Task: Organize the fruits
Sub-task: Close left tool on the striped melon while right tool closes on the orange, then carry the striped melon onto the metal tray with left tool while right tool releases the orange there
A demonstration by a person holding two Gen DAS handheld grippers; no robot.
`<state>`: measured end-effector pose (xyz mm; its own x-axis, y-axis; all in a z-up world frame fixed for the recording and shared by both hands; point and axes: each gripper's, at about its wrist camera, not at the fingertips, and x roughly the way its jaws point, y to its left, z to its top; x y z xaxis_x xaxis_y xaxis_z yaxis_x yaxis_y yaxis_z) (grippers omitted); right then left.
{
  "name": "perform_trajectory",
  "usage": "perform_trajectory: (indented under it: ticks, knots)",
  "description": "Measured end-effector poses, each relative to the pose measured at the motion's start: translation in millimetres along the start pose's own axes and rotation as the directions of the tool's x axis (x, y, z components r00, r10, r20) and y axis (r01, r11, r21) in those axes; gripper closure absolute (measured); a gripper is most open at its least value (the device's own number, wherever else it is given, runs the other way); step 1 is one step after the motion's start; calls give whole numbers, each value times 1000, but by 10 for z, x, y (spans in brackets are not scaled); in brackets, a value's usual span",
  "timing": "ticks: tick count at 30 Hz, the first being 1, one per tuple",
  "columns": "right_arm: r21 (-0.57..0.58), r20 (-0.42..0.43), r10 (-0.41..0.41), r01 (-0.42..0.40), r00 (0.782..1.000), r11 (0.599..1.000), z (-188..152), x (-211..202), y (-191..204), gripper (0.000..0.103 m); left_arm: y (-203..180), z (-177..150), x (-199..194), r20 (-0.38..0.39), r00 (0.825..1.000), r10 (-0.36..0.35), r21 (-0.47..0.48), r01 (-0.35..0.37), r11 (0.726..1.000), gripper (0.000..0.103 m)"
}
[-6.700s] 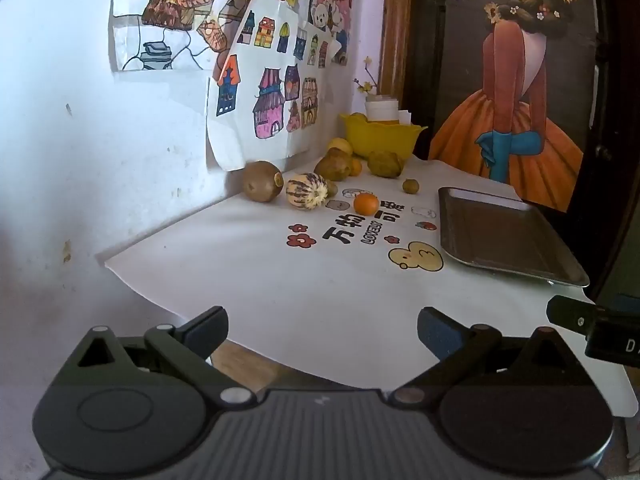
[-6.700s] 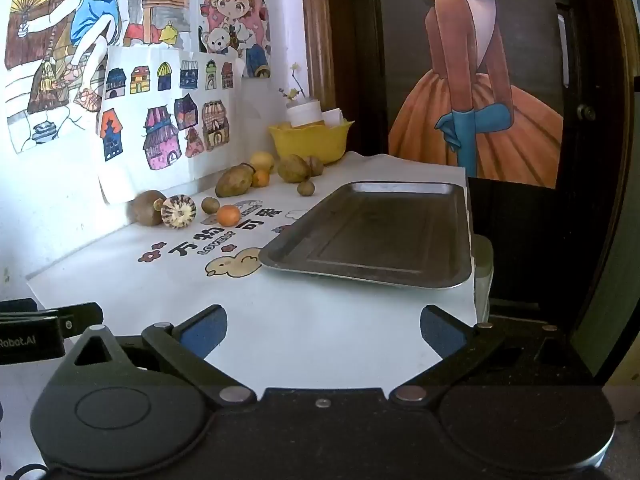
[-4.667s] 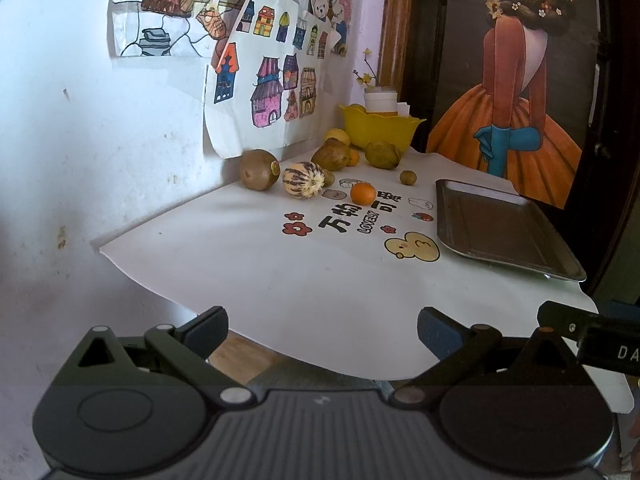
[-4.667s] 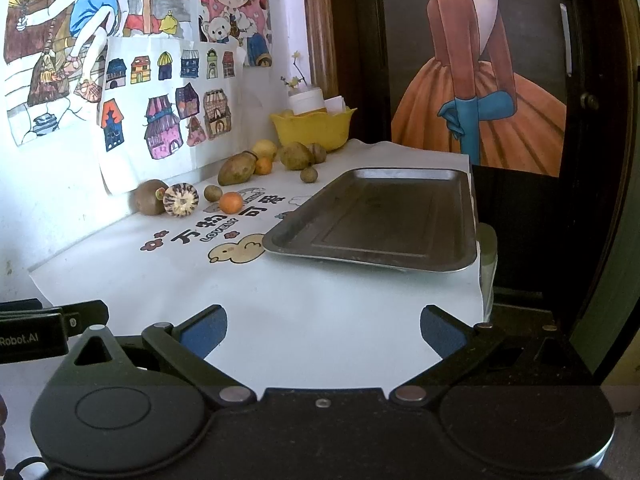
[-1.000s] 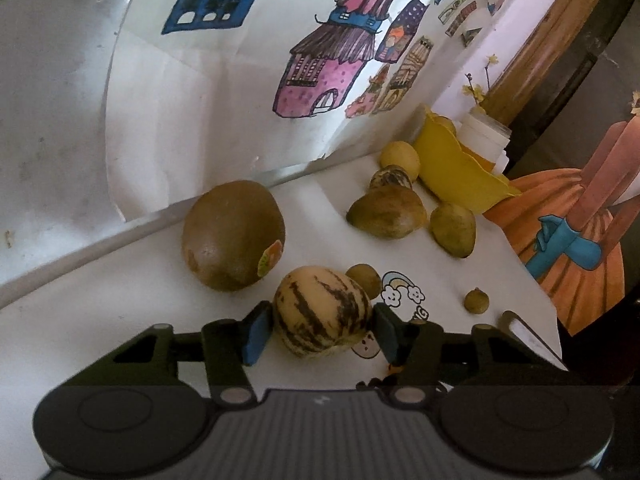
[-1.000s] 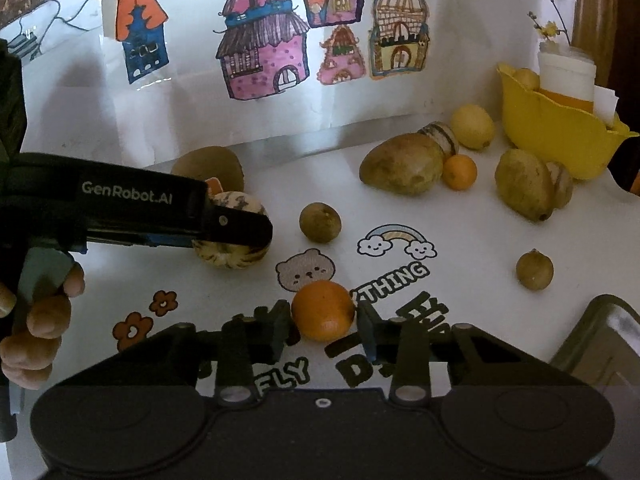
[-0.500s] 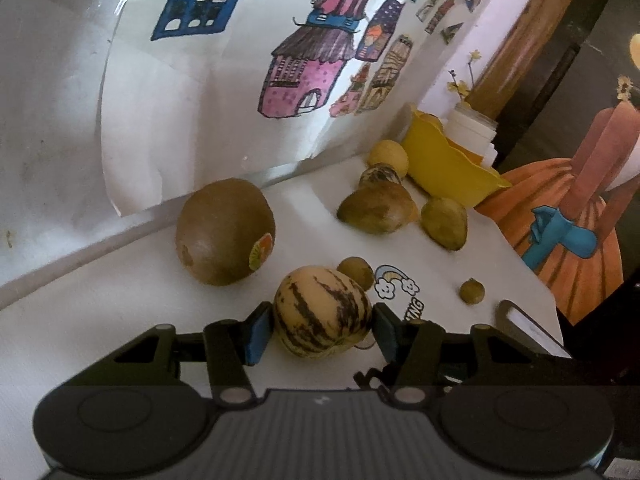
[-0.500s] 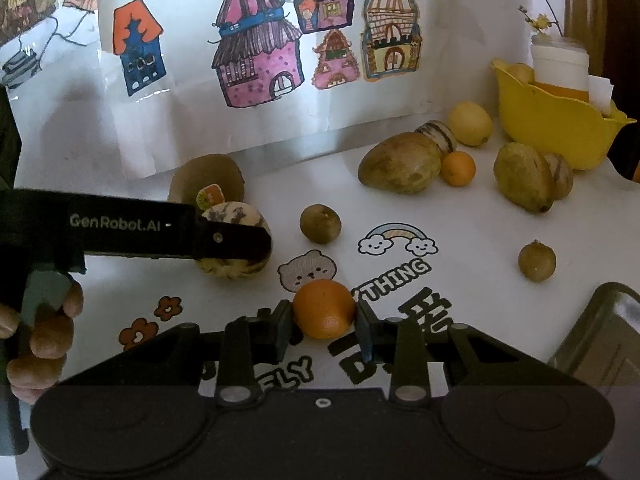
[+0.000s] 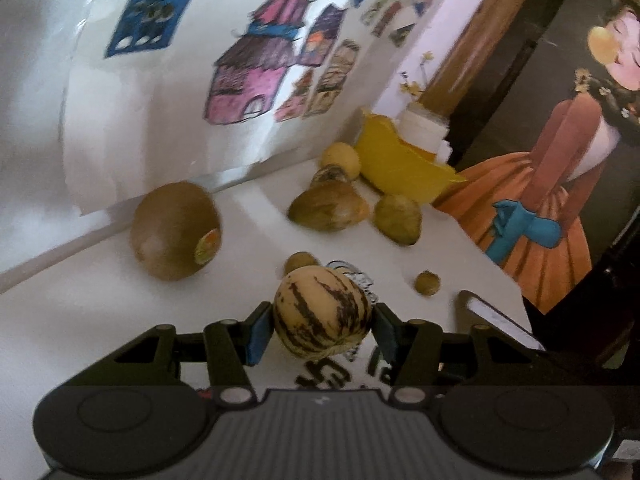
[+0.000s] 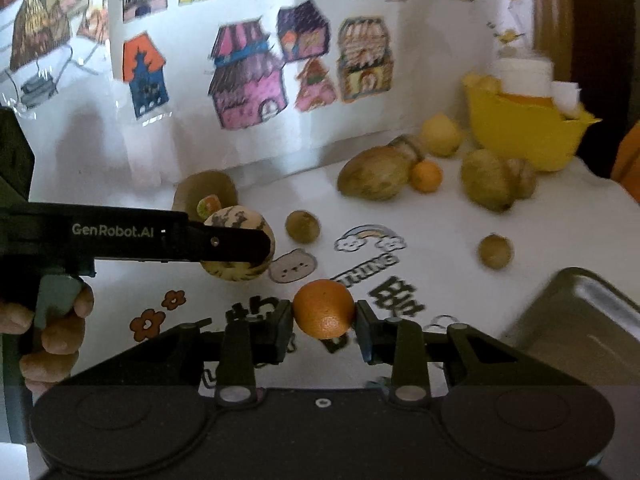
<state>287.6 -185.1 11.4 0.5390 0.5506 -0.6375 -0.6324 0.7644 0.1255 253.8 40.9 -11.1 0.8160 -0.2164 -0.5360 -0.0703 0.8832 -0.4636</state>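
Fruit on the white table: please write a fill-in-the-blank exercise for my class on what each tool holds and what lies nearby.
1. The left tool is shut on the ____ melon.
2. The right tool is shut on the small ____.
3. The big brown fruit by the wall bears a ____ on its skin.
4. The bowl at the back is ____ in colour.

Missing words: striped; orange; sticker; yellow

Coloured drawings of houses (image 10: 248, 84) hang on paper against the white wall. A white cloth (image 9: 80, 320) printed with flowers (image 10: 148, 324), a bear face (image 10: 292, 266) and a rainbow (image 10: 370, 238) covers the table. At the right hangs a poster of a girl in an orange dress (image 9: 552, 168). A white cup (image 10: 522, 74) sits at the back.
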Motion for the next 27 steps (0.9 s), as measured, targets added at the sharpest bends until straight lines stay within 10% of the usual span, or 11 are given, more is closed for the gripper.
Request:
perform_trajectory:
  ticks: [11,27]
  knots:
    - [136,90,-196,183,976,974,-131,-695,-601,68,-657,140,192,-39,993,-115,90,118,989,45]
    - [203,49,-510,491,859,847,-565,-881,-1484,68,-1646,-46,1194,-193,962,-194,216,234,948,45]
